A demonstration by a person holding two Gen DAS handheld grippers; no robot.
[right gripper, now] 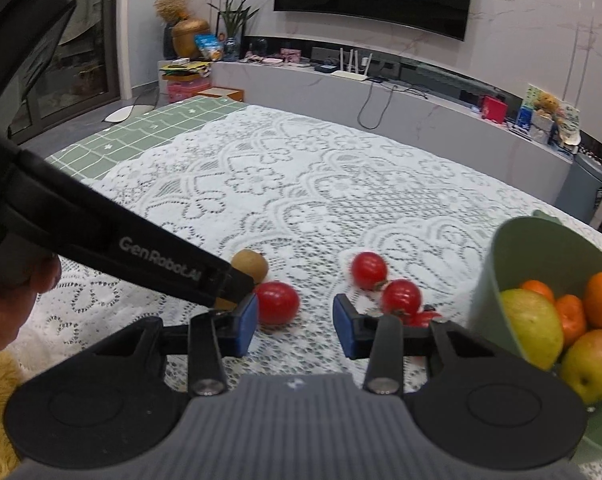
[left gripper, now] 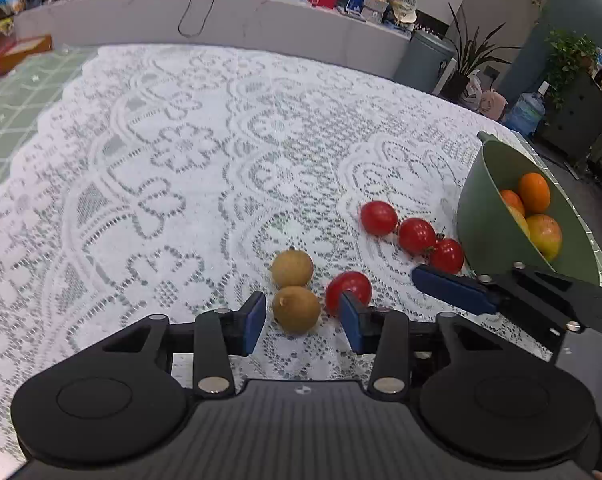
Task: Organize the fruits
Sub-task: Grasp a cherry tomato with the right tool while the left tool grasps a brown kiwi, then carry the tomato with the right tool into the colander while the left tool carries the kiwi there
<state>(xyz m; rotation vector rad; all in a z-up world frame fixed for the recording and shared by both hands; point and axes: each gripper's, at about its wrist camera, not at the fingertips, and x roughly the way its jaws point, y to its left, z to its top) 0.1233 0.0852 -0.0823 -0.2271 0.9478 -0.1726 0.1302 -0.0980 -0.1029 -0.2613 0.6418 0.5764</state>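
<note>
Both grippers pitch downward over the lace tablecloth point(left gripper: 181, 140). The left gripper point(left gripper: 303, 322) has its jaws spread, with a round tan fruit point(left gripper: 296, 309) between the pads, untouched. The right gripper point(right gripper: 295, 326) has its jaws spread on nothing, beside glossy cherry tomatoes point(right gripper: 401, 296) and a smooth green bowl point(right gripper: 501, 256).

Four glossy red tomatoes point(left gripper: 378, 218) and two tan-brown round fruits point(left gripper: 292, 268) lie on a white floral lace cloth point(left gripper: 181, 160), itself spread over a pale green sheet gridded in white point(left gripper: 17, 92) at ten o'clock. At three o'clock, a sage-green bowl point(left gripper: 485, 216) holds orange and yellow-red fruit. The black grippers' pads point(left gripper: 254, 322) are blue.
</note>
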